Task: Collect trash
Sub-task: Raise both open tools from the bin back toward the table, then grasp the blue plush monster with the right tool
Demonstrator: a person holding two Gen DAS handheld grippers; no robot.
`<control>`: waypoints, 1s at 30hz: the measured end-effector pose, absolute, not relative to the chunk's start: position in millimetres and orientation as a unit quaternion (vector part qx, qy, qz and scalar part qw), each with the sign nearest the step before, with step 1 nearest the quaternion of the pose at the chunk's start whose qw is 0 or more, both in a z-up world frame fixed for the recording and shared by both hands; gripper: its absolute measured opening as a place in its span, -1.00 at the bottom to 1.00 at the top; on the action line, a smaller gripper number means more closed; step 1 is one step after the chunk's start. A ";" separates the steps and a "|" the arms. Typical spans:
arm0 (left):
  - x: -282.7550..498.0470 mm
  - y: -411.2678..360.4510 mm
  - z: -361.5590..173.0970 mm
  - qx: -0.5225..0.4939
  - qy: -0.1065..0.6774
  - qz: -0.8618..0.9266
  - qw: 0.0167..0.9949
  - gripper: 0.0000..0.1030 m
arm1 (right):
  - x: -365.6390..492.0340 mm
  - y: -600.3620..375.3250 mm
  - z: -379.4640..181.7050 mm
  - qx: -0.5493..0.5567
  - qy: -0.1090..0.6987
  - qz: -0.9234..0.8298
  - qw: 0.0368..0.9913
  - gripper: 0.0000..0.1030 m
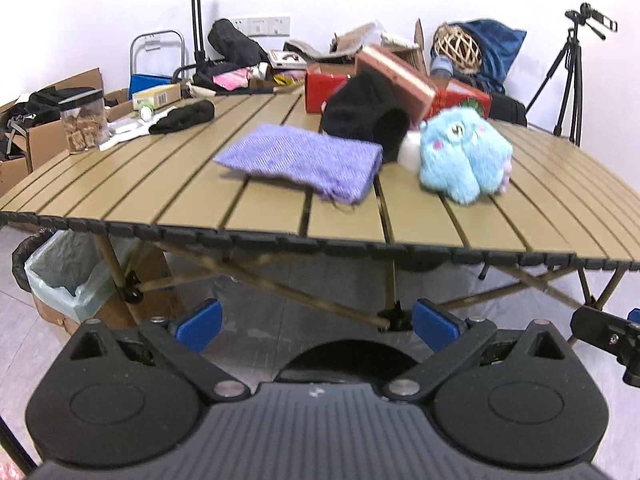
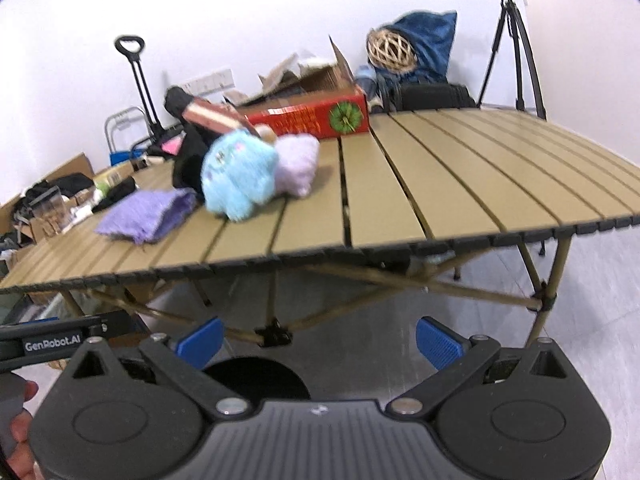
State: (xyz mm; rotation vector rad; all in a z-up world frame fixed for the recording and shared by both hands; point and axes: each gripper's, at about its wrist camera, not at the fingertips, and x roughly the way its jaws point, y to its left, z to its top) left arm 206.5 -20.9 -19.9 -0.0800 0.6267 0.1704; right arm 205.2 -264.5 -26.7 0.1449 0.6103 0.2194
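Left wrist view: my left gripper (image 1: 316,322) hangs low in front of the table (image 1: 200,204), below its near edge, with its blue fingers (image 1: 200,322) spread wide and nothing between them.
Right wrist view: my right gripper (image 2: 320,338) is low in front of the near edge too, fingers apart and holding nothing.
My hand: a bit of it (image 2: 18,428) shows at the bottom left of the right view.
Trash bin: a bin with a pale green bag (image 1: 64,276) stands on the floor under the near left corner of the table.
Things on top: a purple cloth (image 1: 300,162) lies near the middle of the near edge, a blue fluffy toy (image 1: 464,156) lies just right of it, and a black hat (image 1: 364,118) sits behind them.
Far edge: a red box (image 2: 316,118) lies there.
Which way: everything on the table is up and ahead of my fingers, so I think I must lift first.
Long side: the purple cloth runs left to right along the near edge.
Nearer hand: I think the left one is closer to the cloth and the bin.
Hard to tell: I cannot see which thing is the trash. The pictures are blurry, and the small things at the far left corner are too tiny to name.
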 end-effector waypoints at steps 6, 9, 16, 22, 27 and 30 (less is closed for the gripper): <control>205.3 -11.3 -1.6 -0.048 0.275 0.086 0.956 1.00 | 204.1 -257.4 -10.9 0.062 0.264 0.118 0.955 1.00; 208.0 -6.9 7.0 -0.049 0.257 0.087 0.961 1.00 | 206.0 -252.2 -2.8 0.051 0.244 0.122 0.961 1.00; 220.9 3.0 21.5 -0.049 0.229 0.091 0.968 1.00 | 213.5 -234.6 11.4 0.010 0.195 0.133 0.972 1.00; 235.7 10.7 22.9 -0.046 0.223 0.099 0.969 1.00 | 224.5 -218.0 14.9 -0.020 0.179 0.155 0.971 1.00; 242.8 16.3 22.6 -0.046 0.224 0.100 0.968 1.00 | 236.1 -206.5 19.1 -0.034 0.170 0.158 0.972 1.00; 248.0 19.1 23.9 -0.045 0.223 0.102 0.968 1.00 | 246.3 -200.4 20.6 -0.042 0.162 0.154 0.974 1.00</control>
